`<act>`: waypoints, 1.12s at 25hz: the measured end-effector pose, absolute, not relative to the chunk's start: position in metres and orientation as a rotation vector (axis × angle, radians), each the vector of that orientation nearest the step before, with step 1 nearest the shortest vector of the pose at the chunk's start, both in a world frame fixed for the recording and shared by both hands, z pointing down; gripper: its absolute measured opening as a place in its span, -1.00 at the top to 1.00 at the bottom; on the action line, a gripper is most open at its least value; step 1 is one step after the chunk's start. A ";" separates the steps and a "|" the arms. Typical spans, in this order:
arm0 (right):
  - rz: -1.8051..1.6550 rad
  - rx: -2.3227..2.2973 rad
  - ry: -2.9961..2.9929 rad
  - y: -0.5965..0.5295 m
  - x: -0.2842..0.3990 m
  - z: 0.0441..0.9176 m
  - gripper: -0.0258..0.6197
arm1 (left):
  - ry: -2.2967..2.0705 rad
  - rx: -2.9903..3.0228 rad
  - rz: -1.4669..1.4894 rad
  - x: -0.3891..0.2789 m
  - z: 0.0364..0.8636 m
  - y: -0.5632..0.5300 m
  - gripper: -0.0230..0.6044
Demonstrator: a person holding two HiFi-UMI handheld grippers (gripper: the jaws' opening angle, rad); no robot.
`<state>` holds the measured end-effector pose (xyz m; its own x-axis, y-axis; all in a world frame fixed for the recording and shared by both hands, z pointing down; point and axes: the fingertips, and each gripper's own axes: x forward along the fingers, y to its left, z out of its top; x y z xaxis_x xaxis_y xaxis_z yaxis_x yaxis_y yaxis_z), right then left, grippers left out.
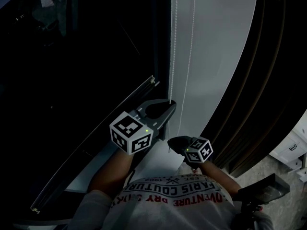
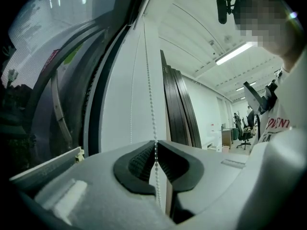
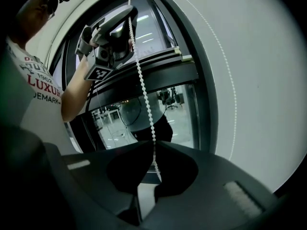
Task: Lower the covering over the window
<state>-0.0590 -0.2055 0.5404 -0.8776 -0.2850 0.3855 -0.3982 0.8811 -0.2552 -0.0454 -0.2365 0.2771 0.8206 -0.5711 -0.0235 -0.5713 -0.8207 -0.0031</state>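
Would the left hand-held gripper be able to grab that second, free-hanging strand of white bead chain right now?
Probably not yet: the left hand-held gripper is shut on the other white beaded strand. The free strand hangs close beside it, nothing between, so it looks reachable once the jaws let go.

Open: strip in front of white blind (image 1: 216,42) | Left limit: dark window glass (image 1: 72,80) | Right limit: dark stacked panels (image 1: 268,80) | Mid-path: bead chain (image 1: 173,42), two hanging strands
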 end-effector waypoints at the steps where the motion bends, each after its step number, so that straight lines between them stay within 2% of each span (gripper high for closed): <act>1: 0.471 0.521 -2.705 -0.206 -0.056 0.540 0.87 | 0.936 -2.991 0.031 -0.046 0.278 -0.235 0.87; 8: 0.542 0.549 -2.820 -0.209 -0.039 0.497 0.83 | 0.957 -2.997 -0.008 -0.053 0.281 -0.230 0.87; 12: 0.476 0.570 -2.877 -0.215 -0.031 0.460 0.83 | 0.991 -3.027 -0.148 -0.053 0.319 -0.232 0.87; 18: 0.372 0.592 -2.935 -0.217 -0.024 0.419 0.82 | 1.034 -3.066 -0.125 -0.056 0.347 -0.230 0.87; 28: 0.338 0.544 -3.029 -0.210 -0.036 0.380 0.62 | 1.072 -3.113 -0.292 -0.050 0.417 -0.220 0.87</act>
<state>-0.0359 -0.2103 0.3802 -0.9371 -0.3390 0.0828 -0.3489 0.9143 -0.2056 -0.0504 -0.2201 0.4166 0.7756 -0.5923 0.2182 -0.6210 -0.7778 0.0963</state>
